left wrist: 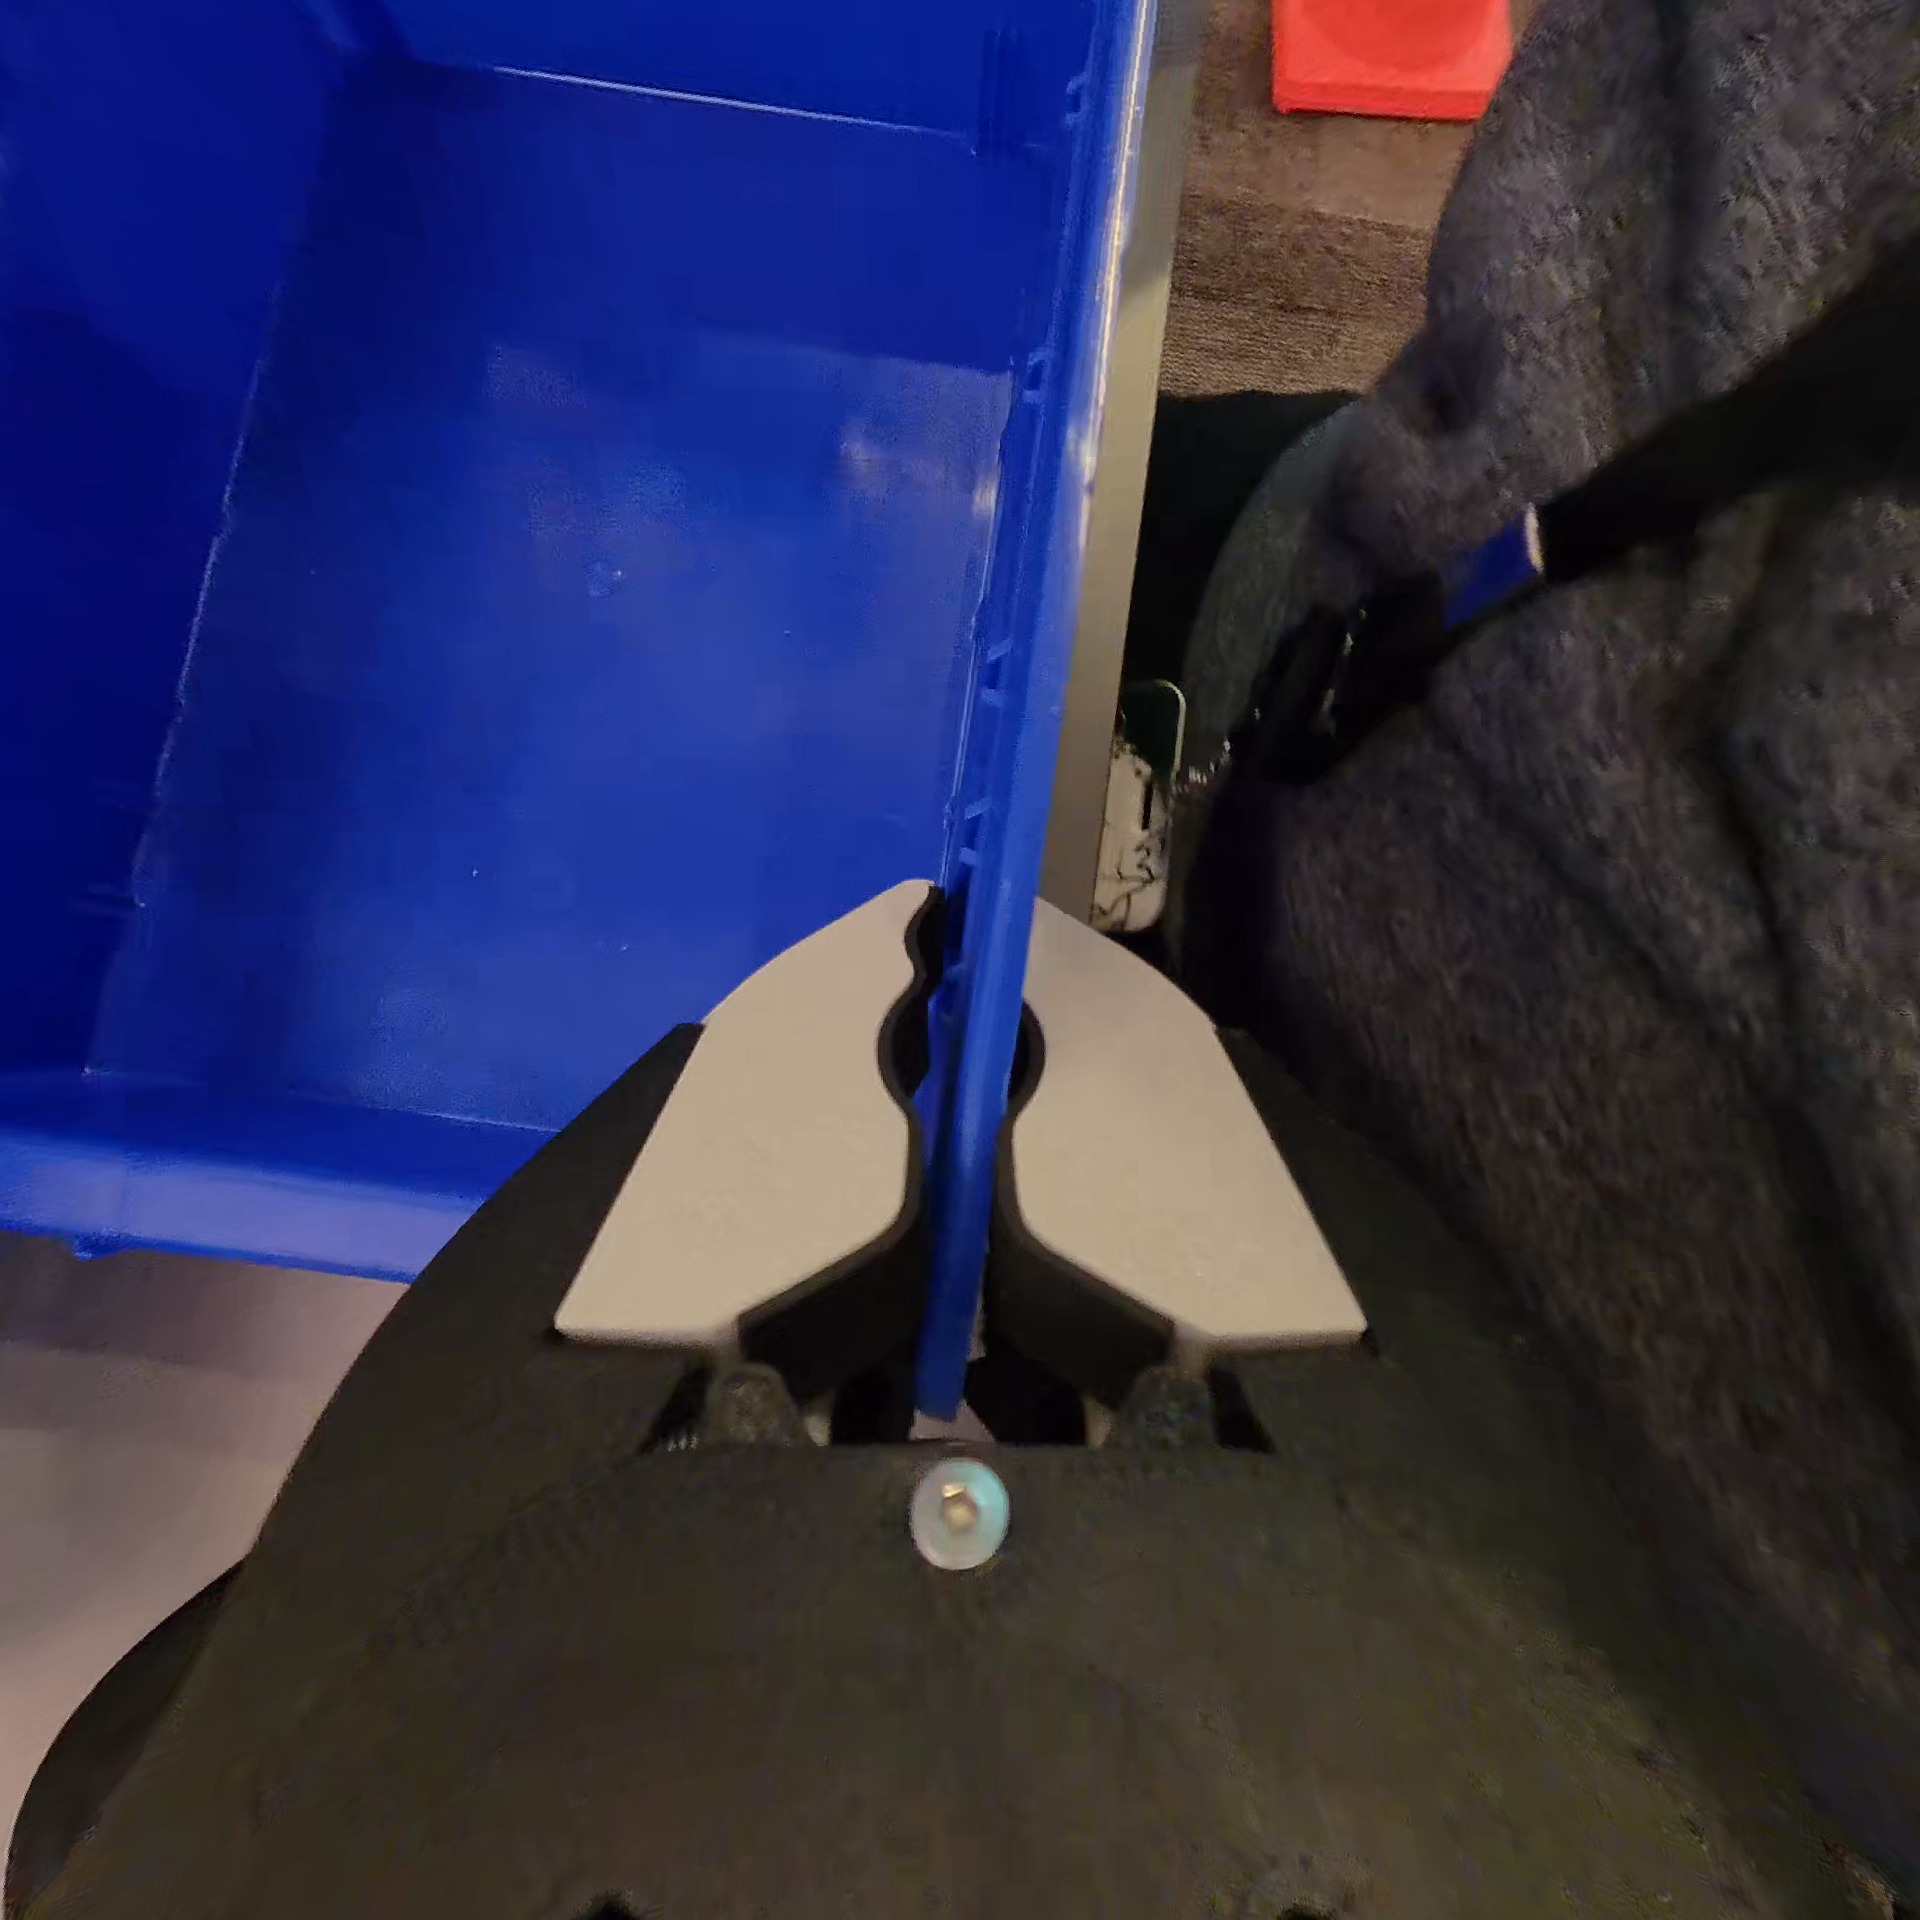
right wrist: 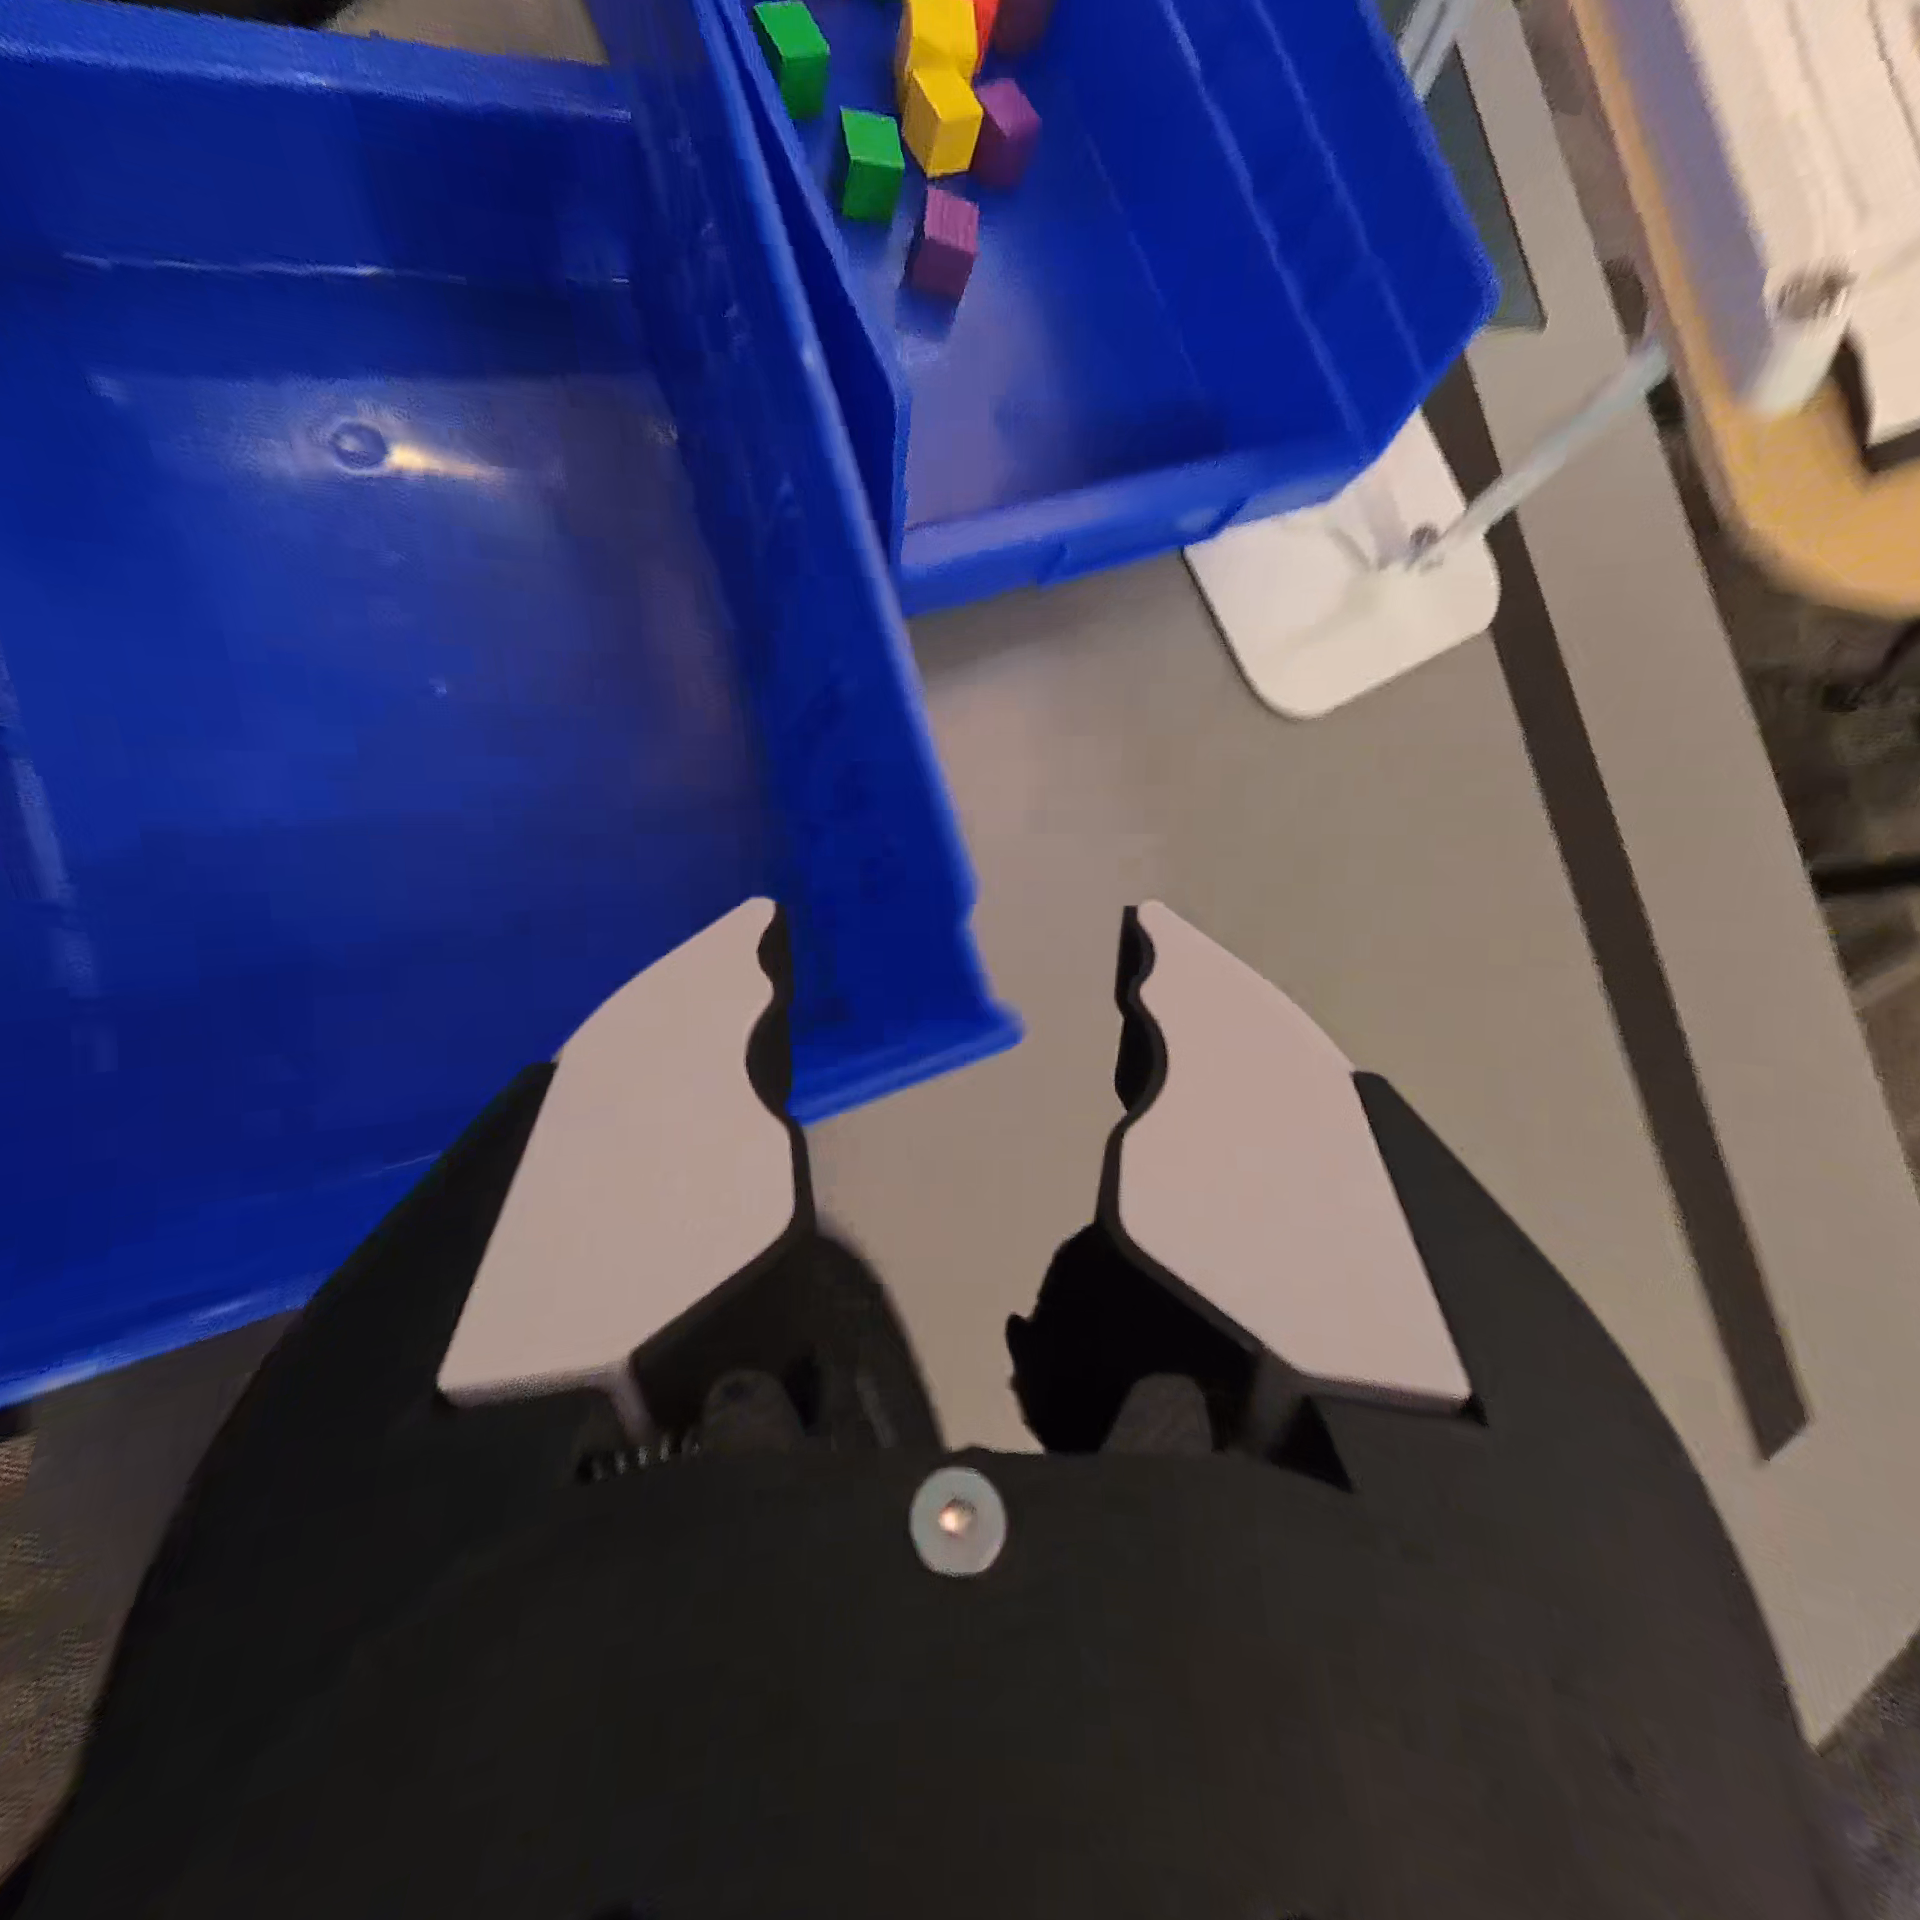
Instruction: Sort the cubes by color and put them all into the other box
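Observation:
My left gripper (left wrist: 971, 904) is shut on the right side wall (left wrist: 1049, 520) of an empty blue box (left wrist: 582, 623), one finger inside and one outside. In the right wrist view the same empty box (right wrist: 364, 675) fills the left. My right gripper (right wrist: 951, 914) is open. The box's near right corner (right wrist: 894, 987) stands between its fingers, with a clear gap to the right finger (right wrist: 1226, 1039). A second blue box (right wrist: 1247, 312) behind it holds several cubes: green (right wrist: 871, 164), yellow (right wrist: 943, 120) and purple (right wrist: 945, 241).
The boxes rest on a grey table (right wrist: 1247, 935). A white stand base (right wrist: 1351, 613) sits right of the second box. A person's dark fleece clothing (left wrist: 1610, 935) is close on the right. A red object (left wrist: 1387, 57) lies on the floor beyond.

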The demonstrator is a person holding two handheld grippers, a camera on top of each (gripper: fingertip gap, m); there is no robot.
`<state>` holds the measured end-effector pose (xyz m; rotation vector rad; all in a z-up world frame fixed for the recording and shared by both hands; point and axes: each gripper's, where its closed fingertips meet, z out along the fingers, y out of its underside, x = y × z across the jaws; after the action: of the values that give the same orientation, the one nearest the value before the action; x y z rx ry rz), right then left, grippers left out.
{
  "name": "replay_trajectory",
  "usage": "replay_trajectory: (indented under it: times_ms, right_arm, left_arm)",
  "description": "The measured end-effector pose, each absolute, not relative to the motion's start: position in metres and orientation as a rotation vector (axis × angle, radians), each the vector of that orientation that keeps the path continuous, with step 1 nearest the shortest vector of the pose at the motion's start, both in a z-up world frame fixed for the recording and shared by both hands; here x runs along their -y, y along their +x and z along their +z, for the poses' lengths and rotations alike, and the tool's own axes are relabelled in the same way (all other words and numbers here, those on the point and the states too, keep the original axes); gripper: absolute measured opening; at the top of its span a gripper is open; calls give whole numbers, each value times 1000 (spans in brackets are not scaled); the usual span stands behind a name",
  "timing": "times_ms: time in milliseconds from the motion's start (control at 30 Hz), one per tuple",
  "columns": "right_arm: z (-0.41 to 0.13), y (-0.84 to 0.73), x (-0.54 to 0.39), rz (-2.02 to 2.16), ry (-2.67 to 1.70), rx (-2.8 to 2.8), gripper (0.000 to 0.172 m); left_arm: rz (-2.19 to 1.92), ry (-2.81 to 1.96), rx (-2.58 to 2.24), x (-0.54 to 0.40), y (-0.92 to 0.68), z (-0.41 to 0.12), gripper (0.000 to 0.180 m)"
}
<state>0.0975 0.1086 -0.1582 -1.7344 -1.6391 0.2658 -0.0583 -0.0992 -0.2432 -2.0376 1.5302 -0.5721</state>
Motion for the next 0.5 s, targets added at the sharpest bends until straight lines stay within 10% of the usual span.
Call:
replay_trajectory:
  times_ms: [500]
  right_arm:
    - [-201, 165, -113, 8, -2064, 1355, 42]
  left_arm:
    - [-547, -2153, -1296, 74, 4, -243, 11]
